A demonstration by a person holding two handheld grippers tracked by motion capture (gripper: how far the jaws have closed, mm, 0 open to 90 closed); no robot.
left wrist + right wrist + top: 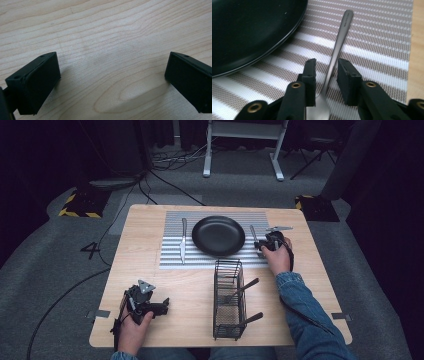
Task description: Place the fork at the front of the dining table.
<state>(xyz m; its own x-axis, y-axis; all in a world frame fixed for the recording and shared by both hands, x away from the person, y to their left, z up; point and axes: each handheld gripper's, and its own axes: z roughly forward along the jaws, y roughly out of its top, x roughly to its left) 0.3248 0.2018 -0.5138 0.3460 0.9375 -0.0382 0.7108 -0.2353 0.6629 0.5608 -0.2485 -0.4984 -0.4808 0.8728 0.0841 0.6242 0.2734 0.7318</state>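
Observation:
A silver utensil (253, 234) lies on the striped placemat (172, 260), just right of the black plate (218, 235). Whether it is a fork or a spoon I cannot tell. My right gripper (261, 247) is low over it. In the right gripper view the handle (339, 40) runs between the two jaws of the right gripper (327, 67), with a small gap on each side, so the gripper is open. The plate's rim (287, 37) is at the left. My left gripper (162, 306) rests near the table's front left, jaws wide open over bare wood (112, 80).
A knife (183, 240) lies on the placemat left of the plate. A black wire basket (229, 300) stands at the front middle with two dark-handled utensils (245, 287) sticking out to the right. The table edge (320, 270) is right of my hand.

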